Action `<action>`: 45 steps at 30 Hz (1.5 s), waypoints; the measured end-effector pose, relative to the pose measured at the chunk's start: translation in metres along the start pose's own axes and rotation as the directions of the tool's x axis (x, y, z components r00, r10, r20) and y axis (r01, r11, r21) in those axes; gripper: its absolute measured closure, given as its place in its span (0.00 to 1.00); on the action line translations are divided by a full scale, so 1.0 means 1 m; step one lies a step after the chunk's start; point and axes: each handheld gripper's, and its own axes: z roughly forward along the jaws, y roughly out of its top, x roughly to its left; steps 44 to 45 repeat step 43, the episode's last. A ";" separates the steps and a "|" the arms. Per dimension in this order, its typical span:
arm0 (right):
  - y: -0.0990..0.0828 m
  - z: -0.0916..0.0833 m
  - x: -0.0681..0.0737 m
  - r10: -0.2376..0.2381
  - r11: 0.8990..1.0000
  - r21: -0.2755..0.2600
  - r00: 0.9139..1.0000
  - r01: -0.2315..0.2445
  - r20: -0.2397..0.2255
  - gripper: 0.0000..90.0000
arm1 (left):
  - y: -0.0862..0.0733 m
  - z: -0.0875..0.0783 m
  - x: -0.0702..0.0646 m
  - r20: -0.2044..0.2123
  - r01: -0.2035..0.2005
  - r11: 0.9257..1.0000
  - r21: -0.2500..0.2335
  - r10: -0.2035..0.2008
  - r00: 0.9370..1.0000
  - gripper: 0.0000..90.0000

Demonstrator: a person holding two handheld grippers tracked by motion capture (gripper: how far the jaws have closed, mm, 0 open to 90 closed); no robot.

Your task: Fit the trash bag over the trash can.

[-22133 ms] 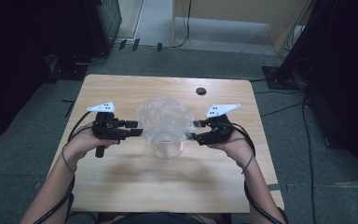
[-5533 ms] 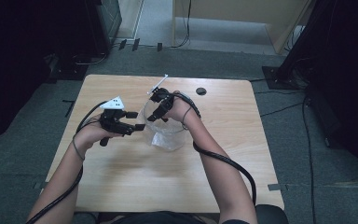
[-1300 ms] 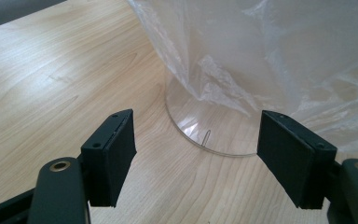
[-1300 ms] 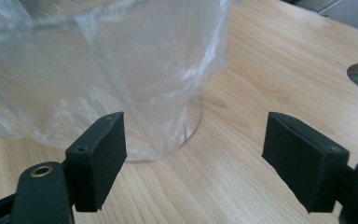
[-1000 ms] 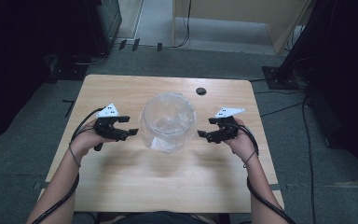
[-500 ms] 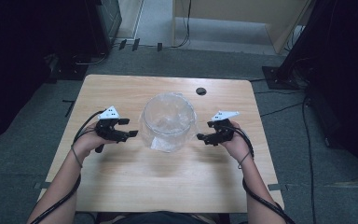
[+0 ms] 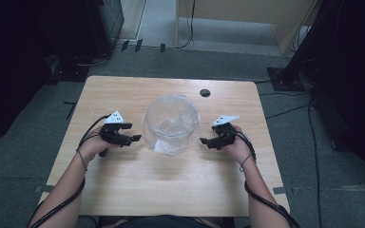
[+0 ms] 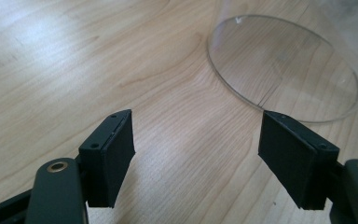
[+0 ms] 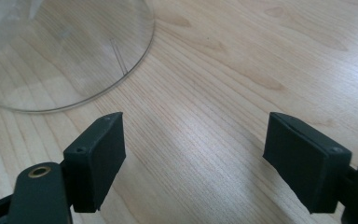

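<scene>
No brand, label or lettering can be read on anything here; a pale patch low on the clear plastic container (image 7: pixel 172 124) could be a sticker, but it is too blurred to make out. The container stands upright near the middle of the wooden table (image 7: pixel 123 185), with crinkled transparent film inside it. The left gripper (image 7: pixel 134 139) sits just beside it on its left, jaws spread wide and pointing toward its wall without touching. In the left gripper view the container's round base (image 8: pixel 284 70) rests on the wood just past the right-hand jaw. The right gripper (image 7: pixel 204 141) mirrors this on the other side, jaws equally wide and holding nothing, a small gap from the container. In the right gripper view the base (image 9: pixel 70 56) lies beyond the left-hand jaw. A small dark hole (image 7: pixel 205 92) marks the tabletop behind the container.
</scene>
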 end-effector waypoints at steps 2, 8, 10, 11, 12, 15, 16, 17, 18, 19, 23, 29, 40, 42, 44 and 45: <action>0.000 0.001 0.000 -0.006 1.000 0.000 1.000 0.006 0.000 0.23 | -0.002 0.002 0.001 -0.006 -0.008 1.000 0.021 0.008 1.000 0.28; 0.000 0.006 0.002 -0.032 0.999 0.013 0.999 0.032 -0.004 0.21 | -0.008 0.006 0.004 -0.014 -0.007 0.999 0.052 0.008 1.000 0.28; -0.001 0.007 0.001 -0.036 0.999 0.003 0.999 0.036 0.000 0.21 | -0.009 0.006 0.007 -0.016 0.013 0.999 0.038 -0.013 1.000 0.28; -0.001 0.008 0.001 -0.041 0.999 0.000 0.999 0.041 0.001 0.20 | -0.010 0.006 0.007 -0.015 0.012 0.999 0.036 -0.012 1.000 0.28; -0.001 0.008 0.002 -0.046 0.999 0.001 0.999 0.046 0.001 0.19 | -0.010 0.006 0.007 -0.018 0.014 0.999 0.037 -0.013 1.000 0.28; -0.001 0.009 0.003 -0.071 0.997 0.004 0.997 0.071 0.010 0.17 | -0.009 0.007 0.006 -0.034 0.004 0.999 0.039 -0.003 0.999 0.28; -0.001 0.009 0.003 -0.071 0.997 0.004 0.997 0.071 0.010 0.17 | -0.009 0.007 0.006 -0.034 0.004 0.999 0.039 -0.003 0.999 0.27; -0.001 0.011 0.003 -0.065 0.998 -0.007 0.998 0.065 0.012 0.16 | -0.008 0.008 0.006 -0.038 -0.001 0.999 0.042 0.003 0.999 0.26; -0.001 0.011 0.003 -0.065 0.998 -0.007 0.998 0.065 0.012 0.16 | -0.008 0.009 0.005 -0.040 -0.002 0.999 0.044 0.004 0.999 0.26; -0.001 0.011 0.003 -0.061 0.998 -0.011 0.998 0.061 0.014 0.16 | -0.008 0.009 0.005 -0.047 -0.014 0.999 0.049 0.016 0.999 0.25; -0.001 0.014 0.004 -0.049 0.998 -0.030 0.998 0.050 0.024 0.14 | -0.008 0.011 0.001 -0.080 -0.039 0.997 0.065 0.044 0.996 0.22; -0.001 0.015 0.003 -0.051 0.998 -0.030 0.998 0.052 0.023 0.13 | -0.007 0.012 -0.004 -0.134 -0.034 0.996 0.078 0.044 0.990 0.20; -0.001 0.015 0.006 -0.035 0.999 -0.027 0.998 0.036 0.044 0.13 | -0.008 0.013 -0.006 -0.199 0.021 0.998 0.063 -0.009 0.980 0.20; 0.000 0.016 0.006 -0.030 0.999 -0.030 0.998 0.032 0.046 0.13 | -0.008 0.013 -0.007 -0.204 0.025 0.998 0.059 -0.013 0.979 0.20; 0.000 0.016 0.006 -0.030 0.999 -0.030 0.998 0.032 0.046 0.13 | -0.007 0.013 -0.007 -0.209 0.028 0.998 0.059 -0.015 0.978 0.20; 0.000 0.016 0.006 -0.030 0.999 -0.030 0.998 0.032 0.046 0.13 | -0.007 0.013 -0.007 -0.209 0.028 0.998 0.059 -0.015 0.978 0.20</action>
